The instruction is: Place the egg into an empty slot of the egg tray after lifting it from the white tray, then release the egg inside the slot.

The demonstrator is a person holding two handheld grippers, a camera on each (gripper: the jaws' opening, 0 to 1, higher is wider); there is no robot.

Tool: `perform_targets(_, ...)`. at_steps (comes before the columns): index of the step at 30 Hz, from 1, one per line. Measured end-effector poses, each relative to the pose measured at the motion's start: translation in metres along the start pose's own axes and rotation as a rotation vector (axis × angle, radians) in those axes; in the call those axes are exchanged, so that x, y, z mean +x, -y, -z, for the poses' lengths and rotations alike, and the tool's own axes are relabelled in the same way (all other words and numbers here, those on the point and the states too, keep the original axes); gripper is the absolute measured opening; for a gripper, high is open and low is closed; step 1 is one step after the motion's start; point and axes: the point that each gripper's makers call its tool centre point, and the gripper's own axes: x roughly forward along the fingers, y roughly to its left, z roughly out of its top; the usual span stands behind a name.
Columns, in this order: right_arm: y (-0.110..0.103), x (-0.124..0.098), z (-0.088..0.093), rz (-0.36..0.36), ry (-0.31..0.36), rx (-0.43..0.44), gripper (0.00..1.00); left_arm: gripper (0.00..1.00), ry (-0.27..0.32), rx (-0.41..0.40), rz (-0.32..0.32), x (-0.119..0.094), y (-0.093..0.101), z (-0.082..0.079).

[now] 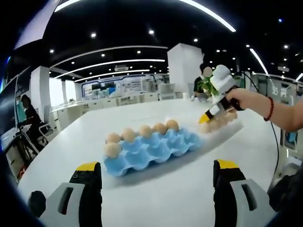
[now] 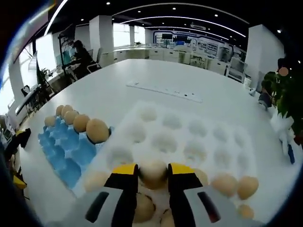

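Left gripper view: the left claw hangs wide above the bench, holding nothing, with the blue egg tray ahead of it. The right claw reaches down over the white tray.

Right gripper view: the right claw grips an egg between its yellow tips, over the white tray. The blue egg tray lies alongside, to the left.

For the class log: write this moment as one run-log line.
right hand-held gripper: shut on egg | white tray | blue egg tray: slots free
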Motion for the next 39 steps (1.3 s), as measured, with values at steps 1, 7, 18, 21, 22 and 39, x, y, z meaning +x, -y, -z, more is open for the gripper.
perform_targets(1,0.0,0.0,0.0,-0.001,0.004,0.007,0.25,1.0,0.0,0.0,0.0,0.0,0.0,0.0)
perform_targets(7,0.0,-0.004,-0.002,-0.015,0.047,0.029,0.25,1.0,-0.001,0.007,0.001,-0.001,0.0,0.001)
perform_targets(18,-0.002,-0.011,-0.005,-0.025,0.077,0.017,0.25,1.0,-0.021,0.005,0.001,0.001,0.002,0.005)
perform_targets(21,-0.004,-0.014,-0.006,-0.029,0.085,0.002,0.25,1.0,-0.02,0.008,0.005,0.001,0.003,0.005)
perform_targets(22,-0.004,-0.015,-0.006,-0.029,0.086,0.0,0.25,1.0,-0.02,0.009,0.005,0.001,0.003,0.005)
perform_targets(39,-0.005,-0.009,-0.003,-0.022,0.084,-0.048,0.23,1.0,-0.024,0.011,0.012,0.001,0.007,0.005)
